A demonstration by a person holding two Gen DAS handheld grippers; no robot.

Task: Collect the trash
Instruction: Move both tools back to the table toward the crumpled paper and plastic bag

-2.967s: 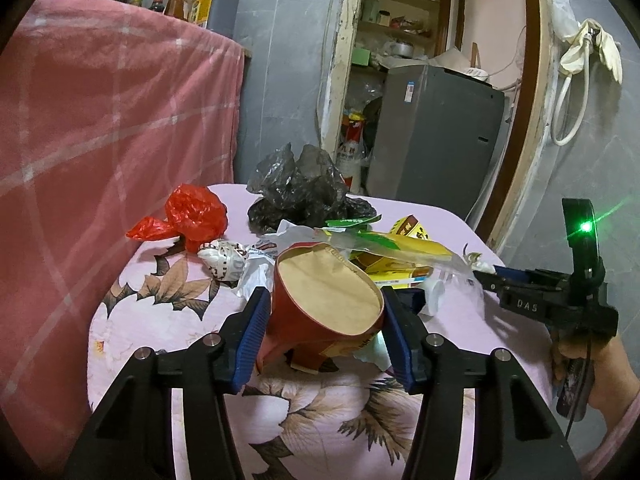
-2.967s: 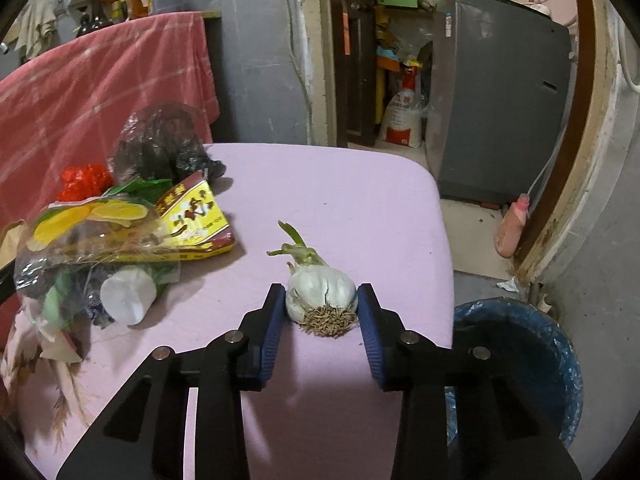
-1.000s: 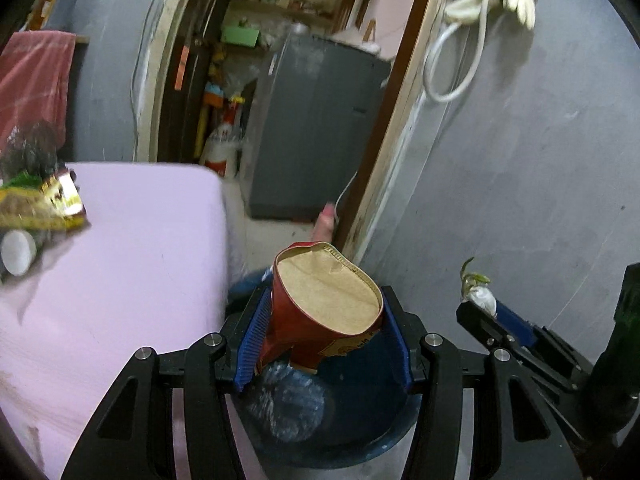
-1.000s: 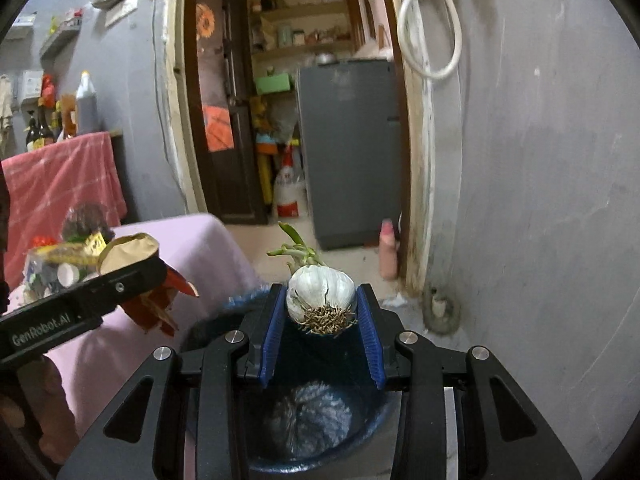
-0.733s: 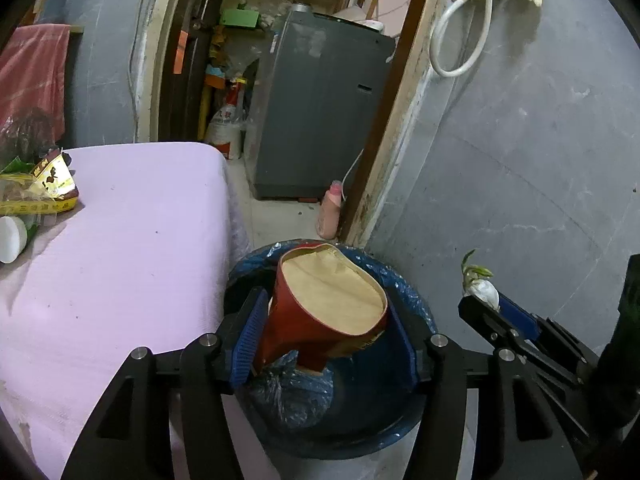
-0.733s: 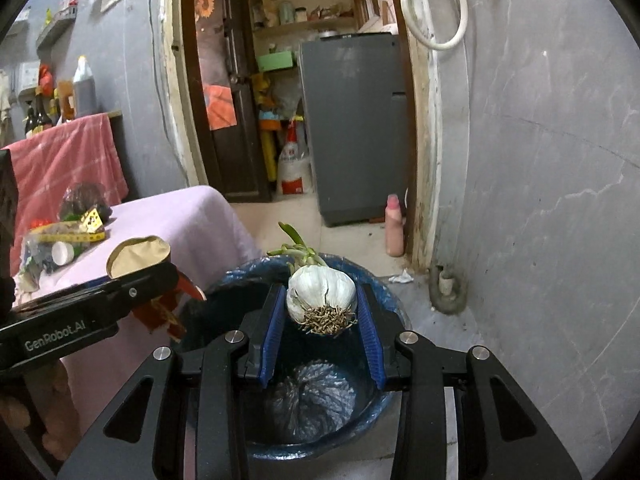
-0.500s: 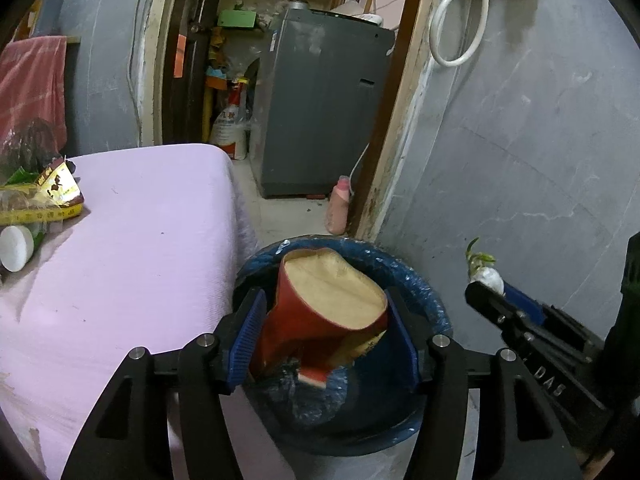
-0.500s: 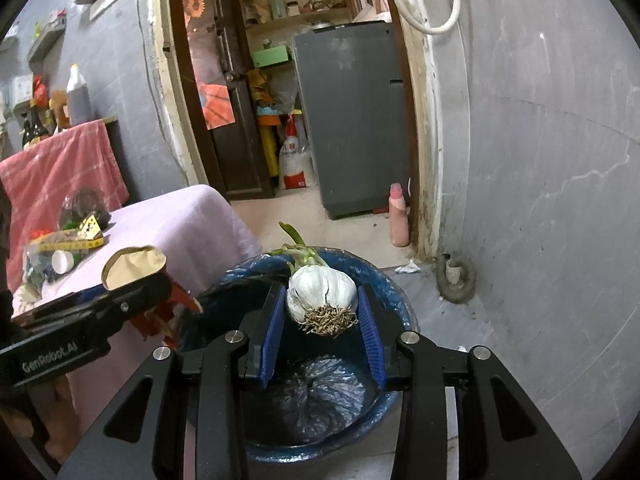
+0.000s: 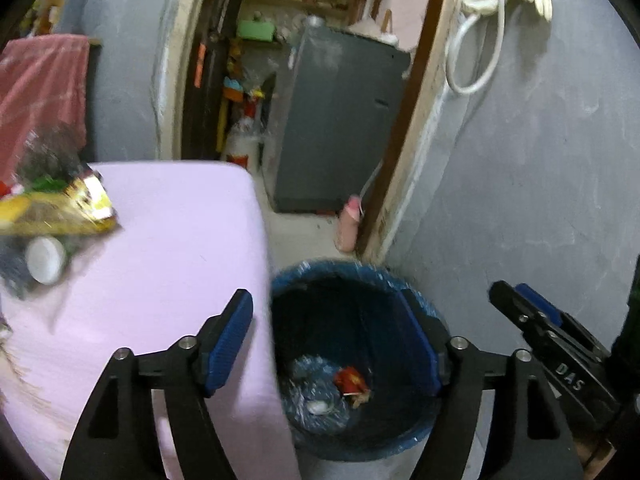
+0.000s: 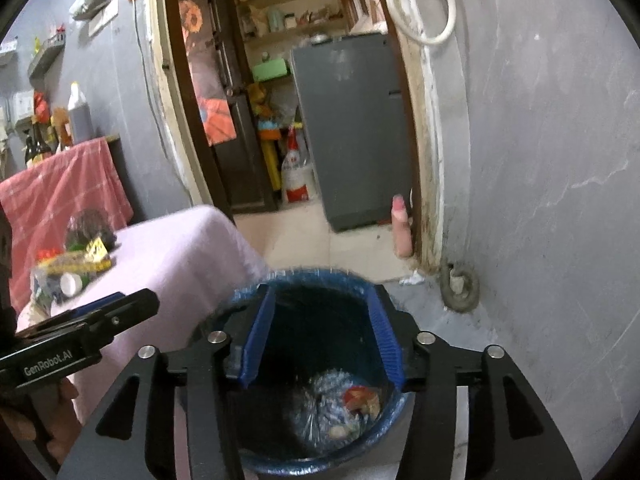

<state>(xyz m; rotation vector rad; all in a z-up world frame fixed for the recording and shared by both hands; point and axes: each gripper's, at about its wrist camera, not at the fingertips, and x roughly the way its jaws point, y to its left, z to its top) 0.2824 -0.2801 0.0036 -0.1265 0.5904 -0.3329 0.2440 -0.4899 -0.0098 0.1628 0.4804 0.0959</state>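
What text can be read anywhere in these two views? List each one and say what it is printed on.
"DAS": on the right gripper, seen from the left wrist.
"GenRobot.AI": on the left gripper, seen from the right wrist.
Print on the yellow packet on the table: too blurred to read.

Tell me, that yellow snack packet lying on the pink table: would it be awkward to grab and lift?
The yellow snack packet looks like thin, shiny film, so it is probably light and floppy, sagging when lifted. The glossy surface may be somewhat slippery. It lies in a heap with a white cap and other wrappers, so pulling it may drag those along.
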